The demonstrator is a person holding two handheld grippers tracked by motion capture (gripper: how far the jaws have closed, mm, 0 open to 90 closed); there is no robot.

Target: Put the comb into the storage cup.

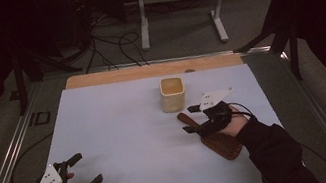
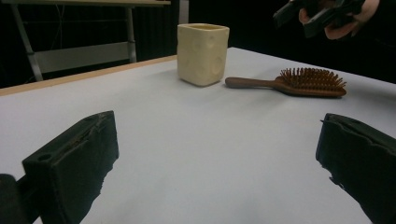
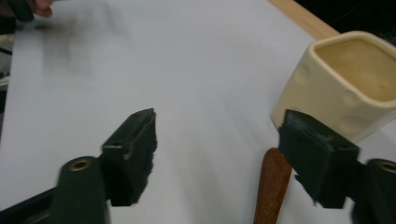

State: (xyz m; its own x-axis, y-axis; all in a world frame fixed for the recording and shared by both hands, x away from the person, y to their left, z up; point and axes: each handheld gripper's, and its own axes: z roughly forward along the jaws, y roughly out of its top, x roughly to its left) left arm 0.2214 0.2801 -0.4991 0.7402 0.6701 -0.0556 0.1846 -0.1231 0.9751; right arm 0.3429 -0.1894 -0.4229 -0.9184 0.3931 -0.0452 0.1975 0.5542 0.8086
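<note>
Right gripper (image 1: pixel 190 119) apart, over brush (image 1: pixel 215 136) handle, near cup (image 1: pixel 172 94). Left gripper (image 1: pixel 85 170) apart, near left. No writing readable.

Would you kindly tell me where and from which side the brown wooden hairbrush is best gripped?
Probably the brown wooden hairbrush by its slim bare handle, from above: it lies flat, bristles up, handle end towards the cream square cup. The right gripper, open, already hovers there.
</note>
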